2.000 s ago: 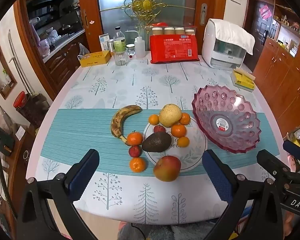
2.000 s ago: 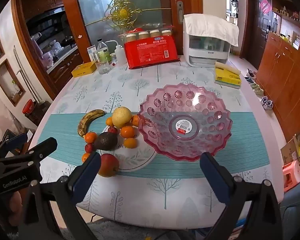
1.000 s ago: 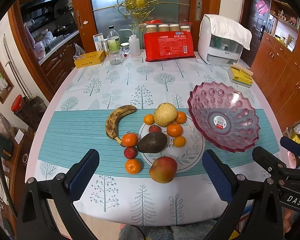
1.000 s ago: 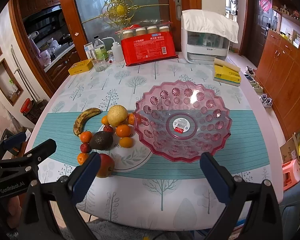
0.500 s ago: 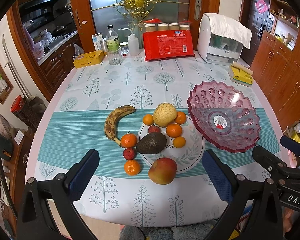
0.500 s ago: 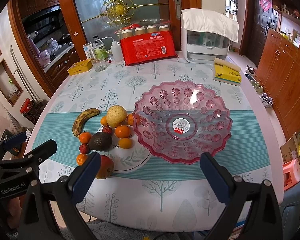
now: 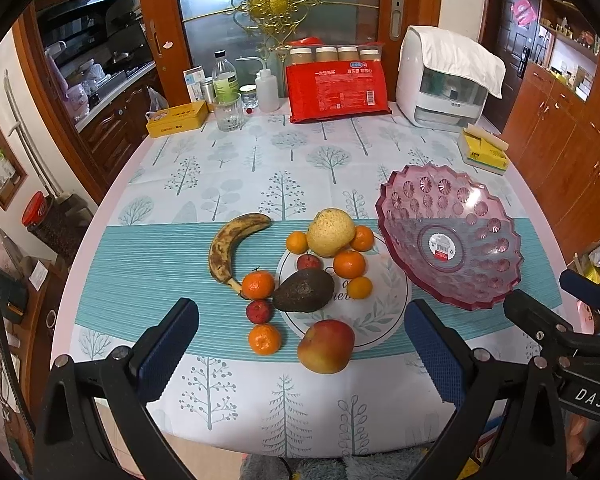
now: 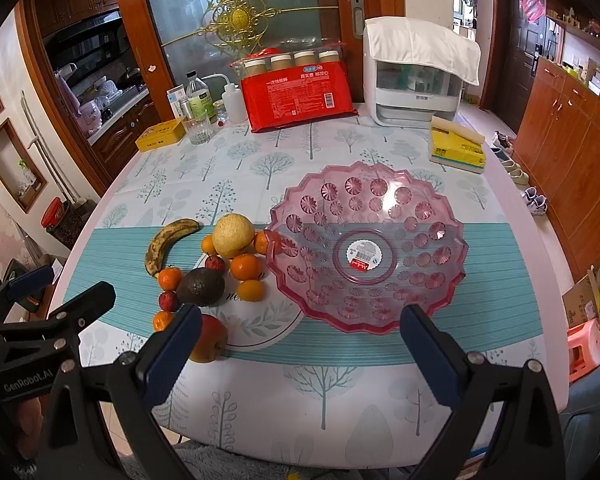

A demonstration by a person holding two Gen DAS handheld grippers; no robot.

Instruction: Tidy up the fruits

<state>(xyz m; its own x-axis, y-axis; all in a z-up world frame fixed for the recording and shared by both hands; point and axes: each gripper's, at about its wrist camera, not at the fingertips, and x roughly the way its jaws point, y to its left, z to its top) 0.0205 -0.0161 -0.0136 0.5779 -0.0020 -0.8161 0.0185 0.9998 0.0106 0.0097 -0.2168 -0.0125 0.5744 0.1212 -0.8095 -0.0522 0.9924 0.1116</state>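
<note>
Hovering over the near edge of the surface [image 7: 228, 168], the left claw [image 7: 300, 344] is spread wide and grasps nothing; the right claw [image 8: 300, 344] hangs likewise released, just beside it. Nearest the left claw lies a red-yellow apple [image 7: 326, 345] at the front rim of a white round mat [image 7: 384, 292] printed with leaves. Left of the apple sit 1 mandarin [image 7: 264, 339] and, behind it, a small red fruit [image 7: 258, 311]. A dark avocado [image 7: 303, 290] rests on the mat, with another mandarin [image 7: 258, 284] touching its left end. Farther back, 3 oranges and a second small red fruit cluster around a pale yellow pear [image 7: 331, 232]. A spotted banana [image 7: 230, 246] curves on the teal runner [image 7: 148, 264], left of the group. Right of the mat stands the pink plastic bowl [image 8: 420, 208], holding only a label at its centre; its near rim overlaps the mat's edge. Along the far side stand a yellow tin [image 7: 177, 119], a glass [image 7: 229, 112], bottles, a red package [image 7: 338, 90], a white appliance [image 7: 446, 84] under a cloth, and a yellow tissue pack [image 7: 483, 149].
</note>
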